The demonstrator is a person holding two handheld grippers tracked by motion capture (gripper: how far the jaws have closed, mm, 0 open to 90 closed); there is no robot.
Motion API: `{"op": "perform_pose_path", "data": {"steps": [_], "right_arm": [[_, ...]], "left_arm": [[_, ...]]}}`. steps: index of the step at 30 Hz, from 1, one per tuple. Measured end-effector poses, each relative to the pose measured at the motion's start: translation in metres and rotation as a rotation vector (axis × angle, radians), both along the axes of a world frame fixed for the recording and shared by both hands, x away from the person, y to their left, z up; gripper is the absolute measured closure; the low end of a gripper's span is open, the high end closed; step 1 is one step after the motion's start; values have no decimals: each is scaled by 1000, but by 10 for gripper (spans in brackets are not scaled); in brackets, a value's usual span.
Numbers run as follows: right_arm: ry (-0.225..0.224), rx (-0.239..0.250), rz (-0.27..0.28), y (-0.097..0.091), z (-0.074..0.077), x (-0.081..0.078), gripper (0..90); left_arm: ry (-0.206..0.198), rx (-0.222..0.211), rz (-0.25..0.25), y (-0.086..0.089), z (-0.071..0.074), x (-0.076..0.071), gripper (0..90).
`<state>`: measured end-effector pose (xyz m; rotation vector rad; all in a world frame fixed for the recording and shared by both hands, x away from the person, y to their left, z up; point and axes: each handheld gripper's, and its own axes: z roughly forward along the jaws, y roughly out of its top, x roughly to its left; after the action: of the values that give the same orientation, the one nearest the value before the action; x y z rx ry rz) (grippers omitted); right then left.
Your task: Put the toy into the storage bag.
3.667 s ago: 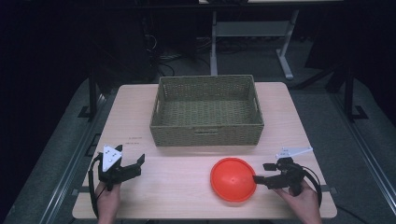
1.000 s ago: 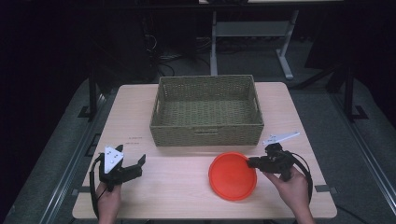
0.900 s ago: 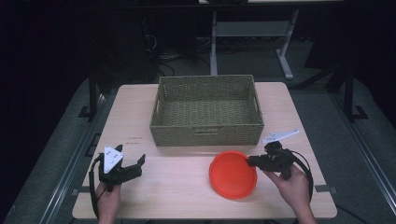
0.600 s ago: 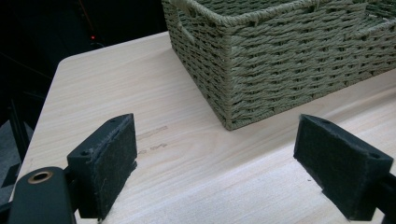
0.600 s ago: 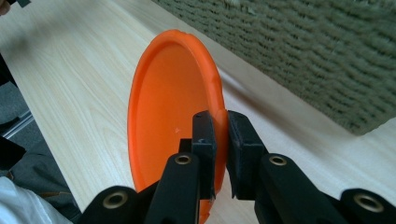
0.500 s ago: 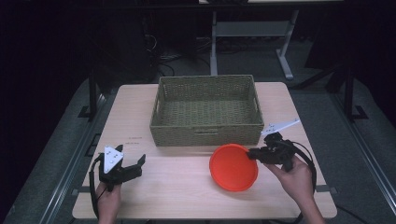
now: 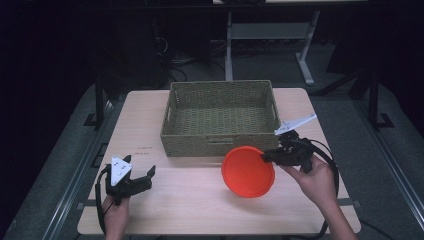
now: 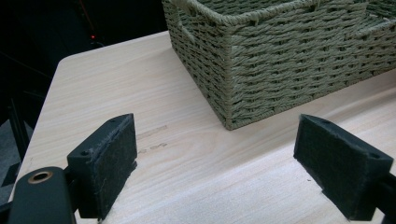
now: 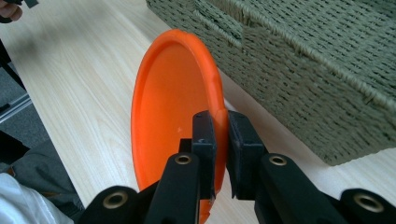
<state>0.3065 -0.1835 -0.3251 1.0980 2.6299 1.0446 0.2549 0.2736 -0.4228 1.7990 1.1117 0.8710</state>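
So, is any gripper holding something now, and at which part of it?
The right gripper holds the orange plate by its rim, jaws shut on the edge. The left gripper is open and holds nothing.

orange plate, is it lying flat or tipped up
Tipped up. The orange plate stands on edge, its rim pinched by the right hand-held gripper, in front of the wicker basket.

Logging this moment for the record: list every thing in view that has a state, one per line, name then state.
Orange plate: pinched at its rim, tilted, lifted off the table.
Wicker basket: upright, empty, apart from the plate.
Right tool: shut on the plate's rim.
Left tool: open, nothing between its jaws, low over the table.
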Motion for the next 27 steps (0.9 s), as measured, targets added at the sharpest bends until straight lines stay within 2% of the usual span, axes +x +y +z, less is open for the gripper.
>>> {"op": "perform_pose_path", "data": {"steps": [3,7,17,27], "right_arm": [[-1,-10,4,0,6,2,821],[-4,-18,4,0,16,7,821],[-8,-14,1,0,39,18,821],[-13,-9,9,1,55,25,821]], "left_arm": [[7,6,1,1,0,0,128],[-3,-9,6,1,0,0,128],[0,-6,6,1,0,0,127],[-2,-14,9,2,0,0,128]]}}
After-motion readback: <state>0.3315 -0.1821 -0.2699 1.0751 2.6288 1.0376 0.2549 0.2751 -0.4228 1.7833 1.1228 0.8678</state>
